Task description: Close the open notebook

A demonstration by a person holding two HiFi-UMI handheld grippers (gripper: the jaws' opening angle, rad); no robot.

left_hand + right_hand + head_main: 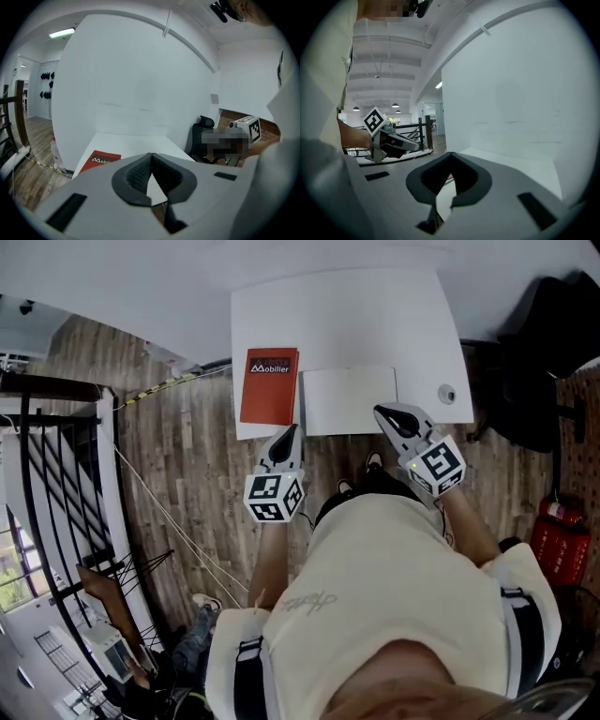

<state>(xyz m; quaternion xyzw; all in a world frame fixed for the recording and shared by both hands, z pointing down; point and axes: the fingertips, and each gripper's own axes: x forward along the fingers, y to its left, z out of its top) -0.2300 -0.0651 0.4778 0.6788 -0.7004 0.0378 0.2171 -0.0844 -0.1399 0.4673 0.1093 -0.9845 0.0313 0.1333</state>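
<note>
A red notebook (270,386) with white print on its cover lies flat and closed on the left part of the white table (347,320); in the left gripper view the red notebook (98,161) shows just left of the jaws. A white rectangular sheet or pad (349,400) lies beside it at the table's near edge. My left gripper (292,430) hangs at that edge just below the notebook's near right corner, jaws shut and empty (151,154). My right gripper (381,410) is over the white rectangle's near right corner, also shut with nothing in it (451,153).
A small round fitting (447,393) sits near the table's right edge. A black office chair (534,371) stands right of the table, with a red fire extinguisher (559,542) further back. A dark railing (56,484) runs along the left over the wooden floor.
</note>
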